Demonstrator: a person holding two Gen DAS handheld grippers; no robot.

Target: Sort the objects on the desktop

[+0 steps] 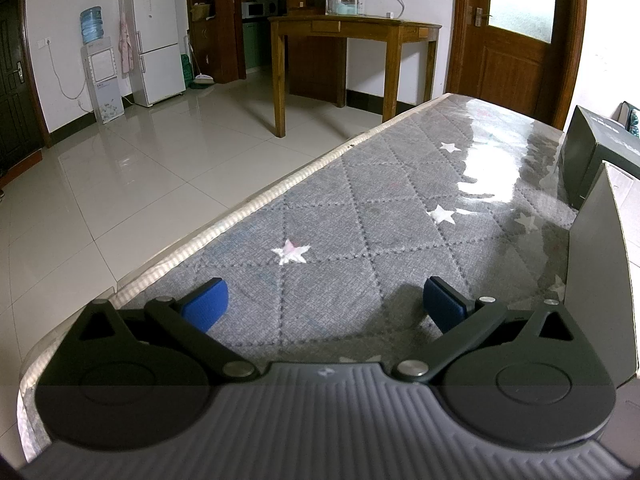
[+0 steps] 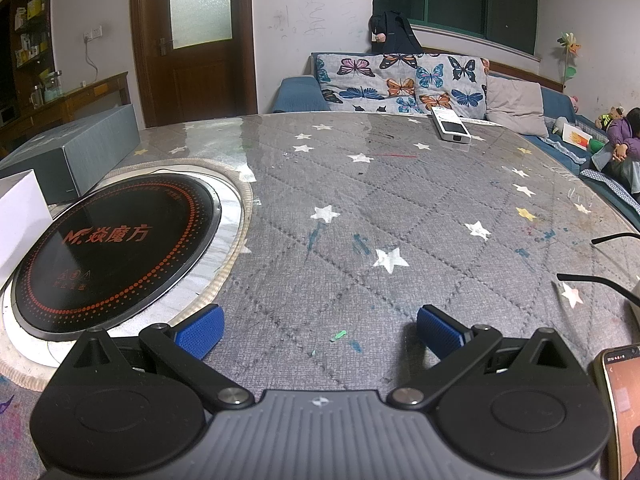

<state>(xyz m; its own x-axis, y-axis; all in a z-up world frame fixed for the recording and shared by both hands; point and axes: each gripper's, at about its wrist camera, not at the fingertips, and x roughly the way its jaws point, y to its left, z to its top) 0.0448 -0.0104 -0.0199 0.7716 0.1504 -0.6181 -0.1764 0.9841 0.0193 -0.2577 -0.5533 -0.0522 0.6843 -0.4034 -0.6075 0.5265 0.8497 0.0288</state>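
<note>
- Your left gripper (image 1: 325,302) hangs low over the near end of the desk (image 1: 360,216), its blue-padded fingers (image 1: 206,304) spread wide with nothing between them.
- The desk's grey quilted cover with white stars lies under a clear glossy sheet that throws glare toward the far edge.
- At the desk's right edge you see a grey box (image 1: 600,280) near you and a dark box (image 1: 600,152) beyond it, just beside each other.
- Past the desk's left edge lies tiled floor, with a wooden table (image 1: 352,36) carrying jars, a white fridge (image 1: 154,40) and a water dispenser (image 1: 100,64) against the far wall.
</note>
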